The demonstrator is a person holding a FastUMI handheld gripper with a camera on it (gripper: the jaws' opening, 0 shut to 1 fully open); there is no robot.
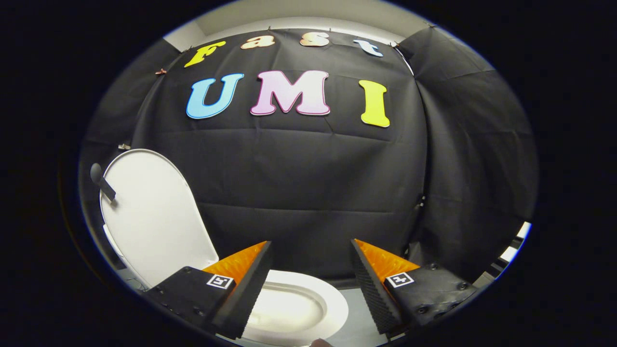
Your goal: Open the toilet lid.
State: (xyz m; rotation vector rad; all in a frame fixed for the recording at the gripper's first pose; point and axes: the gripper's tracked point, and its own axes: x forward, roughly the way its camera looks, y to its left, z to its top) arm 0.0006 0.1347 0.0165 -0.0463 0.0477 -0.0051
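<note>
We see the gripper (311,250) with its two fingers spread wide apart, nothing held between them. The toilet lid (154,217), white and oval, stands raised and nearly upright, off to the left of the left finger and beyond it, leaning back toward the booth's black cloth wall (308,193). A small dark tab (102,182) projects from the lid's left edge near its top. Below and between the fingers we note the toilet seat (332,301), a white ring lying flat around the bowl (284,311); the left finger overlaps its near left part. The bowl's interior appears white and bare. Nothing stands between the gripper and the lid. A strip of pale floor (359,323) shows right of the seat.
</note>
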